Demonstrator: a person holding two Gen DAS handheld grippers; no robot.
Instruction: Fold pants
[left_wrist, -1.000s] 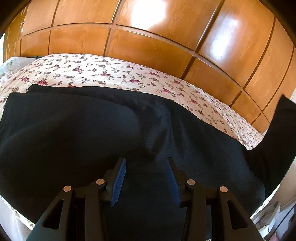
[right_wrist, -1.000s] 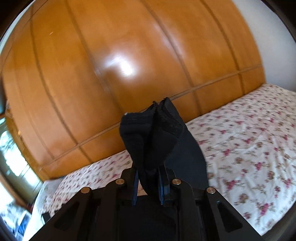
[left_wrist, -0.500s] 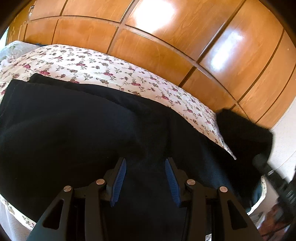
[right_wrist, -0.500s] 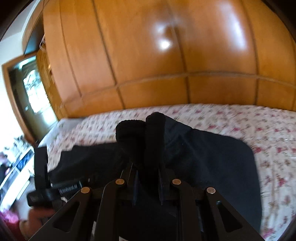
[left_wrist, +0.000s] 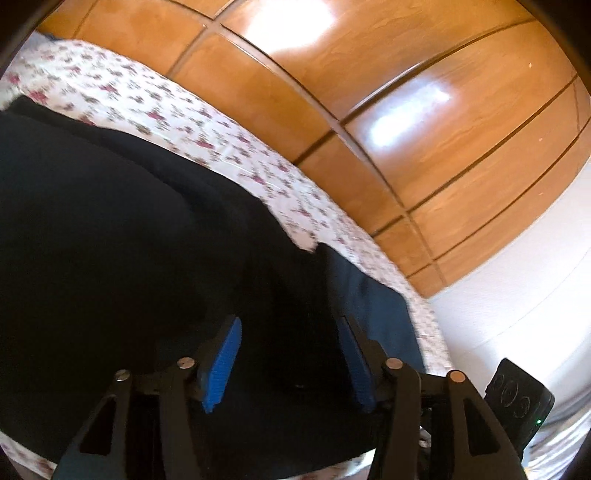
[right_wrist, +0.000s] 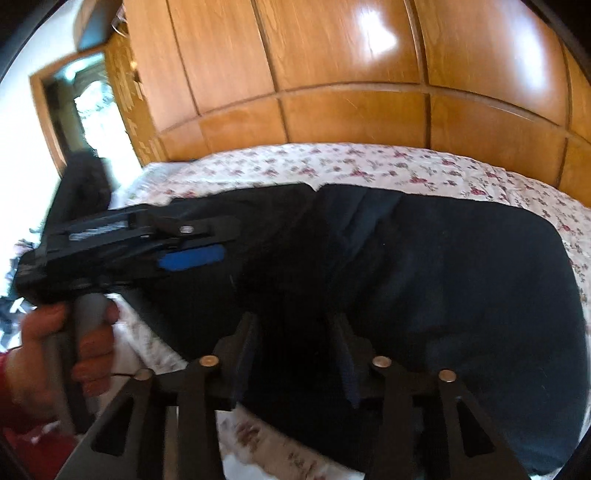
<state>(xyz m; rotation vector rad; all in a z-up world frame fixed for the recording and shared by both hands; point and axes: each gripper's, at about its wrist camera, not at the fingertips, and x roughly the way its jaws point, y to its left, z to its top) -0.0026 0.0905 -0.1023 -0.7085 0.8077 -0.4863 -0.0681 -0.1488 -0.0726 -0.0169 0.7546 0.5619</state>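
Note:
The dark navy pants (left_wrist: 110, 240) lie spread on the floral bed sheet (left_wrist: 229, 122), with one part folded over onto the rest (right_wrist: 461, 266). My left gripper (left_wrist: 288, 332) is open and empty just above the cloth; it also shows from the side in the right wrist view (right_wrist: 192, 258), held by a hand. My right gripper (right_wrist: 295, 325) is open over the near edge of the pants and holds nothing.
A wooden panelled wardrobe (right_wrist: 351, 74) runs along the far side of the bed. A white wall (left_wrist: 517, 295) stands to the right. A doorway or mirror (right_wrist: 85, 107) is at the left. The bed edge (right_wrist: 155, 354) is close below both grippers.
My right gripper carried the gripped end of the pants over, laid it on the rest and opened. The left gripper stayed open and turned to the right.

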